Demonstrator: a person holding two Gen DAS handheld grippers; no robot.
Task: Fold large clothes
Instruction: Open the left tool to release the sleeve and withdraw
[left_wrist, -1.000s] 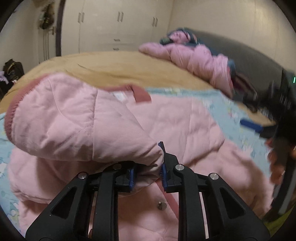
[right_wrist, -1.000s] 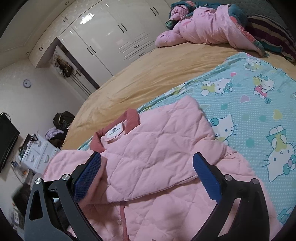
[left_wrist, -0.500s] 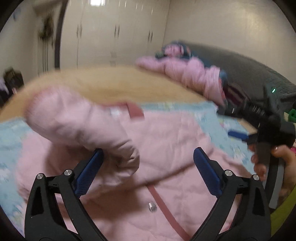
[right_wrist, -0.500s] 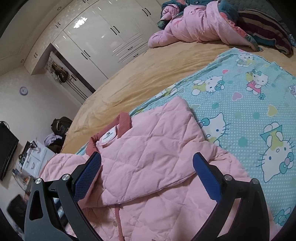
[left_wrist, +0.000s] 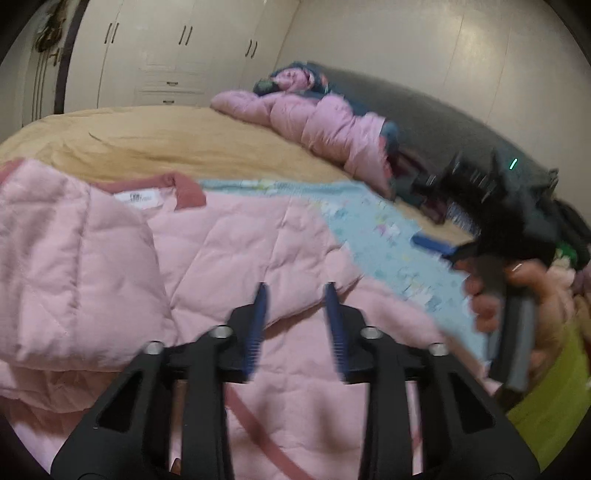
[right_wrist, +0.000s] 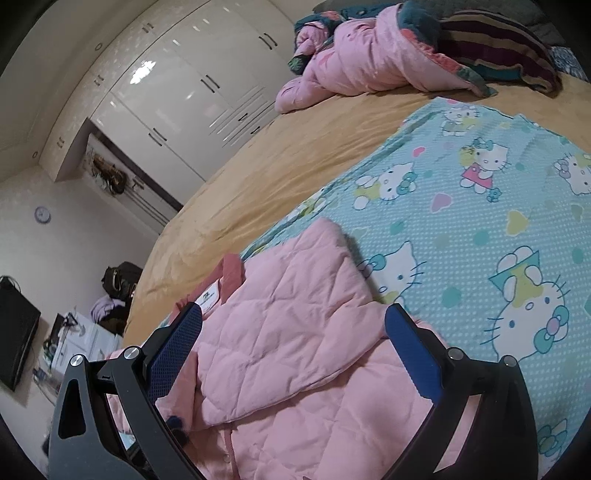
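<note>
A pink quilted jacket (left_wrist: 236, 251) with a dark pink collar (left_wrist: 184, 188) lies on a light blue Hello Kitty sheet (right_wrist: 480, 206). Both sleeves are folded over its front; the left one lies at the left (left_wrist: 66, 258). My left gripper (left_wrist: 295, 317) hovers just above the jacket's middle, jaws narrowly apart and empty. My right gripper (right_wrist: 295, 343) is wide open and empty above the jacket (right_wrist: 288, 362). It also shows at the right of the left wrist view (left_wrist: 491, 229), held by a hand.
The bed has a tan cover (left_wrist: 166, 140). A heap of pink and dark clothes (right_wrist: 369, 62) lies at its far side, by a grey headboard (left_wrist: 424, 110). White wardrobes (right_wrist: 192, 96) stand behind. Boxes and a bag (right_wrist: 118, 284) are on the floor.
My left gripper let go of the left sleeve, which now lies folded on the jacket. It opened wide, then narrowed, and moved right over the jacket's middle. The right gripper stayed open.
</note>
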